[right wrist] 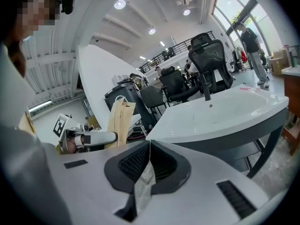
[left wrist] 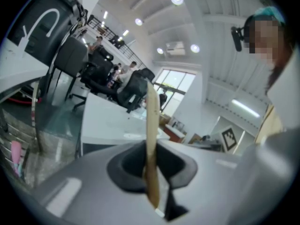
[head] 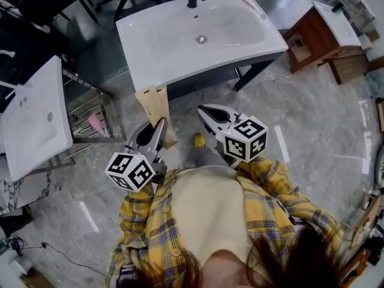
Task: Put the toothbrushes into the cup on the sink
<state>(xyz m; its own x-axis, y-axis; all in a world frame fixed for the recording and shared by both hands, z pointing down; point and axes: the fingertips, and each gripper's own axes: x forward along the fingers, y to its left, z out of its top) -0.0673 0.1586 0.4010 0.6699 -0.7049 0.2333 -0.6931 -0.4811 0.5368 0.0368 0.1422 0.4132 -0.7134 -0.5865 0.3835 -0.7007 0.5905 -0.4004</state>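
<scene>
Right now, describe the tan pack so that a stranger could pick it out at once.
Find the large white sink at the top of the head view; in front of its near left corner is the left gripper. The pack is clamped in its jaws: flat and cardboard-tan, where the sink is white and the floor grey.

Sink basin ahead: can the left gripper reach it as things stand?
Probably yes: the left gripper, shut on a tan pack, is close in front of the sink, with nothing between.
</scene>
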